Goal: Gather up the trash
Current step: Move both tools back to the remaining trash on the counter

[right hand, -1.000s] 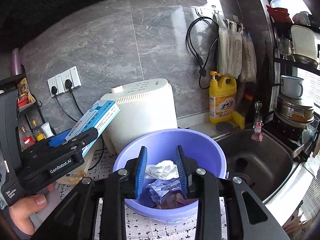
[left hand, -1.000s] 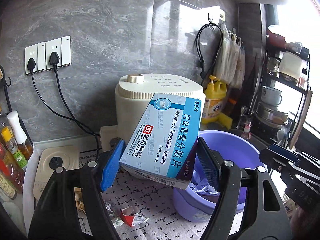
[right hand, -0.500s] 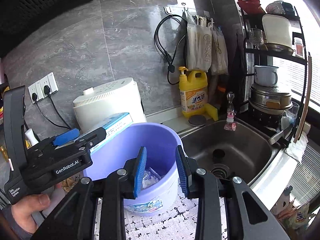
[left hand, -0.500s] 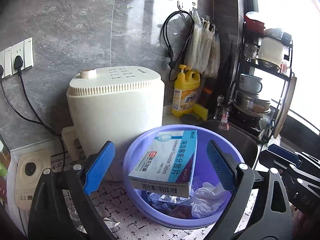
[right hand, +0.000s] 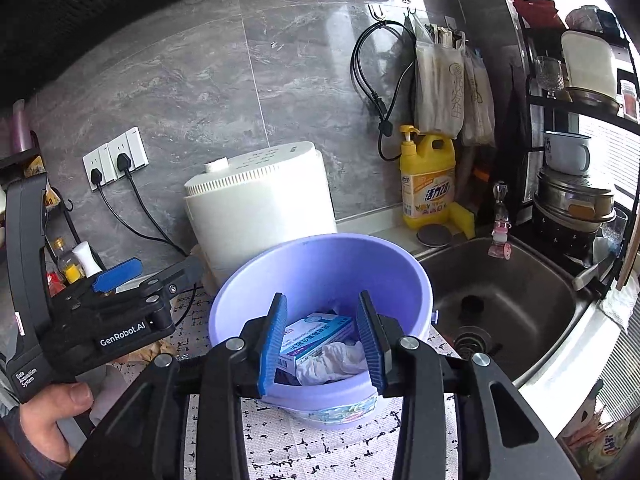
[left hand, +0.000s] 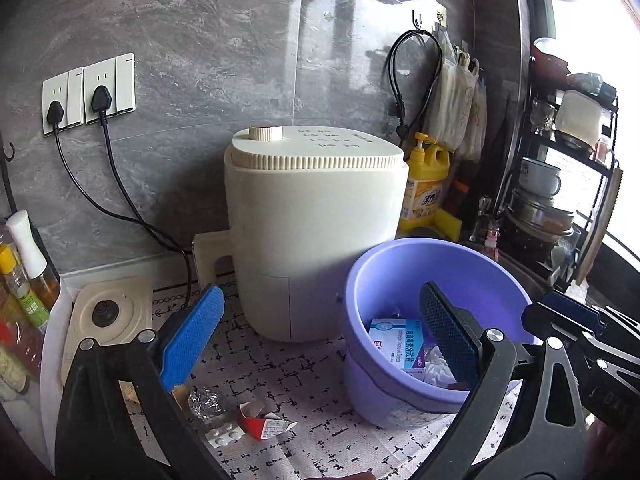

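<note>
Left wrist view: the left claw (left hand: pixel 320 344) stands wide with nothing between its pads, poised above the desk (left hand: pixel 304 396) beside the lilac bucket (left hand: pixel 400 392).
Right wrist view: the right claw (right hand: pixel 322 344) hangs over the bucket's mouth, jaws opening at a narrow gap, nothing pinched between them.
Done: the blue-and-white tablet box (right hand: pixel 316 336) lies inside the bucket on a crumpled white tissue (right hand: pixel 336 360) and other wrappers.
Left: a torn red carton (left hand: pixel 264 424), a white blister strip (left hand: pixel 224 436) and a crumpled foil scrap (left hand: pixel 204 400) lie on the patterned desk mat (all near the left claw's blue pad).
Progress: by my judgement, past halfway; small pieces remain.
</note>
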The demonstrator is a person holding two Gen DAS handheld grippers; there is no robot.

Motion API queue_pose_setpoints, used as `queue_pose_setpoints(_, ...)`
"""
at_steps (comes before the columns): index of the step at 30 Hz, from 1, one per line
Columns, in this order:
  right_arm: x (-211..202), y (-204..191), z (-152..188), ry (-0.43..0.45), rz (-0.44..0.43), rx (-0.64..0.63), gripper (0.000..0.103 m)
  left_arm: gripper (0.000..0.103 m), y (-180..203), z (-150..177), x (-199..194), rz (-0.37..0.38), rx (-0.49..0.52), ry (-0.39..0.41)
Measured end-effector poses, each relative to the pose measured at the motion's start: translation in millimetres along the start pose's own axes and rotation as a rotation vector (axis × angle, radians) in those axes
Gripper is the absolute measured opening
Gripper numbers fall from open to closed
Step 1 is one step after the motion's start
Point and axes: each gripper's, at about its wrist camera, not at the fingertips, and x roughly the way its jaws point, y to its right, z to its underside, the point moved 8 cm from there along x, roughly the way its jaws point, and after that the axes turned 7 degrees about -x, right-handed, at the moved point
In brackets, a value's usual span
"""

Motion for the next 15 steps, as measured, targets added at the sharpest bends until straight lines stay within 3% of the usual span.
queue_pose_setpoints(7, 9.6, -46.2, 0.0, 0.001, -0.092, -0.065, 0.053, 0.097, -53.4, 5.0, -20.0, -0.112, -0.044, 0.014)
queue_pose_setpoints(12, 18.1, -78.2, 0.8, -0.009, -0.166, -0.099, 0.056, 0.097, -92.3, 11.1, -40.7, -0.195, -0.09, 0.021)
queue_pose_setpoints(15, 20.2, -97.0, 0.4, -0.002, -0.206, -0.122, 0.068, 0.097, -112.6, 15.0, -49.8, -0.24, -0.117, 0.022)
